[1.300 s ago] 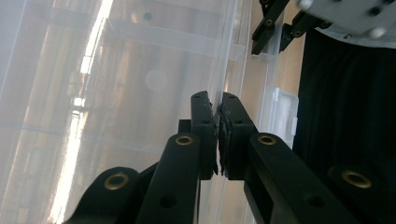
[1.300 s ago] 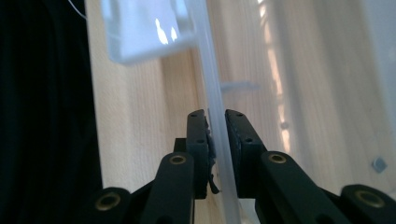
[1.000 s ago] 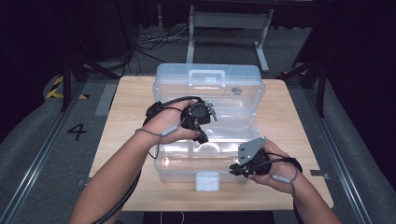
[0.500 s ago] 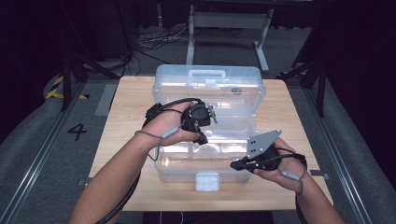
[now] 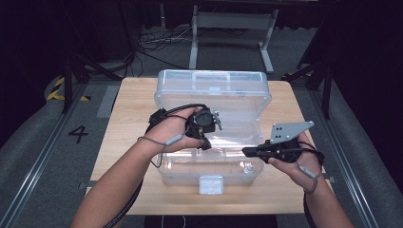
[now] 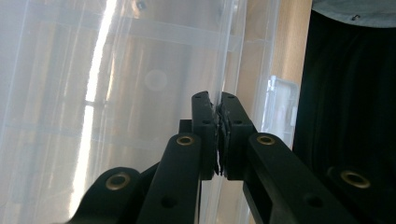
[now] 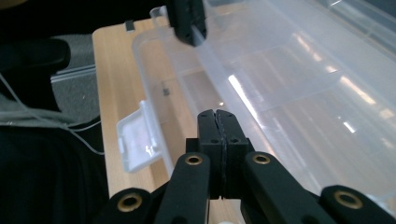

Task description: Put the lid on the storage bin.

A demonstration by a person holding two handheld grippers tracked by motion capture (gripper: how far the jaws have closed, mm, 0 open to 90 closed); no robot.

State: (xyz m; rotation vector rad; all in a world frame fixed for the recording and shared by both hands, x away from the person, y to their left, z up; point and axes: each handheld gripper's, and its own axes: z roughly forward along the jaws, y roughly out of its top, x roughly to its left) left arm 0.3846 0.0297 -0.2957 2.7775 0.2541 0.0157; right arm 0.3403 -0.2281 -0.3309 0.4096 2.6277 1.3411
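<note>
A clear plastic storage box (image 5: pixel 209 173) stands mid-table, its front latch (image 5: pixel 211 184) hanging loose. My left gripper (image 5: pixel 206 144) is shut on the front edge of the box's clear lid (image 5: pixel 214 90) and holds it partly raised. In the left gripper view the thin lid edge (image 6: pixel 228 56) runs between the closed left gripper (image 6: pixel 219 100). My right gripper (image 5: pixel 245 151) hovers at the box's right front corner, shut with nothing in it. In the right gripper view the right gripper (image 7: pixel 218 116) points along the box rim (image 7: pixel 154 79) toward the left gripper's fingers (image 7: pixel 187 21).
The box sits on a light wooden table (image 5: pixel 128 123) with bare wood on both sides. The latch (image 7: pixel 137 135) juts toward the table's near edge. Dark floor, cables and a metal stand (image 5: pixel 228 28) lie beyond the far edge.
My right gripper has lifted off the box's front right and swung rightward, its grey plate tilting up. The left gripper has stayed on the lid edge.
</note>
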